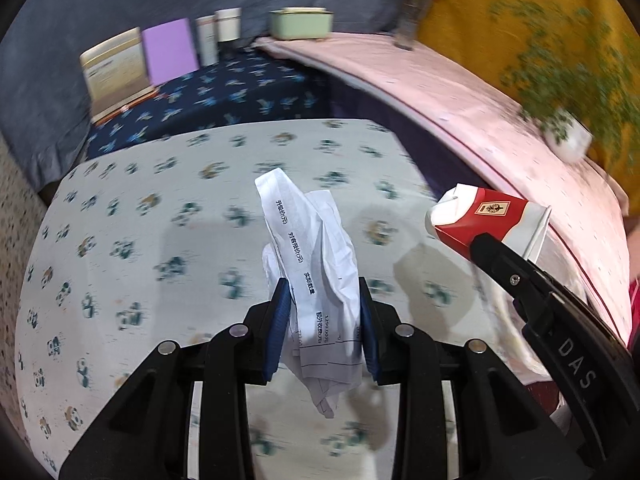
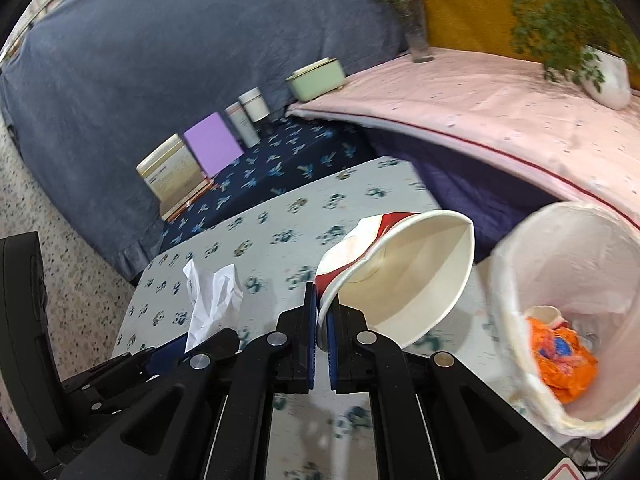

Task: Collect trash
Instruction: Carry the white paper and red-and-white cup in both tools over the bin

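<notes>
Pinching featherlight crumpled paper [image 1: 320, 264] mid-wad, the left gripper [image 1: 324, 328] is lifting it, while the right gripper [image 2: 322, 320] is squeezing a flimsy, crushable paper cup [image 2: 408, 272] by its rim.

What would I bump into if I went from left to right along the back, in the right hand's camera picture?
Cream book → purple book → two white jars → green box → glass vase with pink flowers → white pot with a leafy plant.
</notes>
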Tool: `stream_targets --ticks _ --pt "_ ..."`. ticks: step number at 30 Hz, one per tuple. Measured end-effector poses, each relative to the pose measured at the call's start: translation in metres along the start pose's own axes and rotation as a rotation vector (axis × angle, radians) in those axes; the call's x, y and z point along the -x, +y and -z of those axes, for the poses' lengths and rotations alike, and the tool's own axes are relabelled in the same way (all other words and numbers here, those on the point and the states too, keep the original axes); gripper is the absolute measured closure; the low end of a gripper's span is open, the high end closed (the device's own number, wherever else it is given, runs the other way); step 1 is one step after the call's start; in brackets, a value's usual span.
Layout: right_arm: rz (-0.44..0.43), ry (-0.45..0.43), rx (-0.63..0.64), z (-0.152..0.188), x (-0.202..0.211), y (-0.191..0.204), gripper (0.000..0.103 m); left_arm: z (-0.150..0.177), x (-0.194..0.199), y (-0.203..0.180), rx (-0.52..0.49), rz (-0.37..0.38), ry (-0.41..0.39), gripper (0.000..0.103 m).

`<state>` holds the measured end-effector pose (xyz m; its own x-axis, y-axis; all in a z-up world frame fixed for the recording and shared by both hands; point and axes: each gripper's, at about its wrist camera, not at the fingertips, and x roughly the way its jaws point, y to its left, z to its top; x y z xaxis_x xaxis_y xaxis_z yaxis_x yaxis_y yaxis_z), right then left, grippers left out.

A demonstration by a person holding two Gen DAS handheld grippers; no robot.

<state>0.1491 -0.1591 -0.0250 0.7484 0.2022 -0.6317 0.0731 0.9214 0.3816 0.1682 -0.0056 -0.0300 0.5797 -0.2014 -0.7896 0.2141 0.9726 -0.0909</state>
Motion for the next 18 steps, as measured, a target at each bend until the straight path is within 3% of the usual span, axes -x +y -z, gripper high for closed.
stream_targets --ticks 18 --pt "0.158 -0.106 -0.219 0.019 0.080 -0.152 0.098 0.013 -0.008 -0.162 -0.264 0.166 0.040 0.072"
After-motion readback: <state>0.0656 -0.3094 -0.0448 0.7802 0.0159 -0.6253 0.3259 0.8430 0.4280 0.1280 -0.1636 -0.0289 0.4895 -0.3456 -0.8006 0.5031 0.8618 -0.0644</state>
